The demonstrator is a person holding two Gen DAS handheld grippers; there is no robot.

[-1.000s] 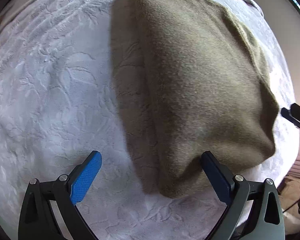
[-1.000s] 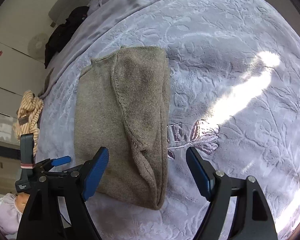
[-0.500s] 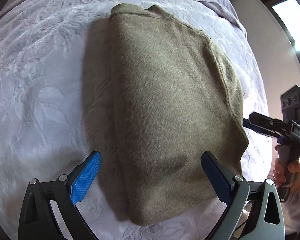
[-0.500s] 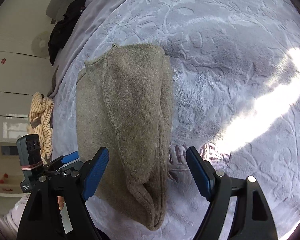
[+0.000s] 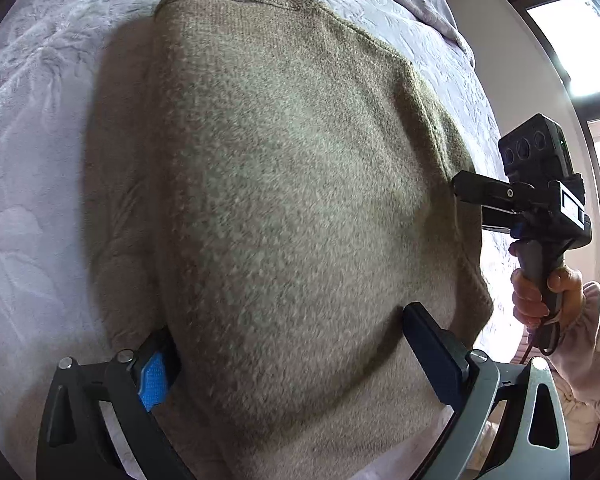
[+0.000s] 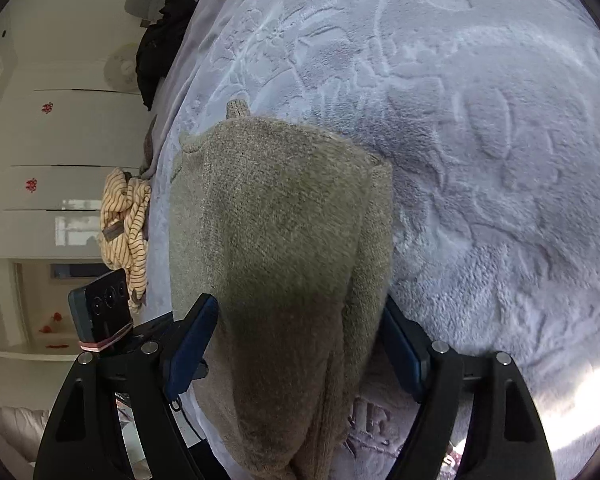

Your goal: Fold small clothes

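With the olive sweater (image 5: 300, 200) lying lengthwise-folded on the bed (image 6: 500, 160), left gripper (image 5: 292, 356) and right gripper (image 6: 300, 344), jaws wide and gripping nothing, straddle its near end; the crosswise fold appears to remain.

A bedroom in a home, as we see it.

We find ourselves over a bed (image 6: 480, 128) spread with a plush lavender blanket (image 5: 32, 128) embossed with leaves and flowers, a smoother grey sheet bunched at its far end. We see a folded olive knit garment (image 5: 292, 200) lying on it, dark clothing (image 6: 162, 36) heaped at the bed's edge and a yellow striped garment (image 6: 124, 220) beside it. Past the bed we make out white cupboard doors (image 6: 56, 132) dotted with small red stickers, and in the left wrist view daylight pours through a dark-framed window (image 5: 576, 36).
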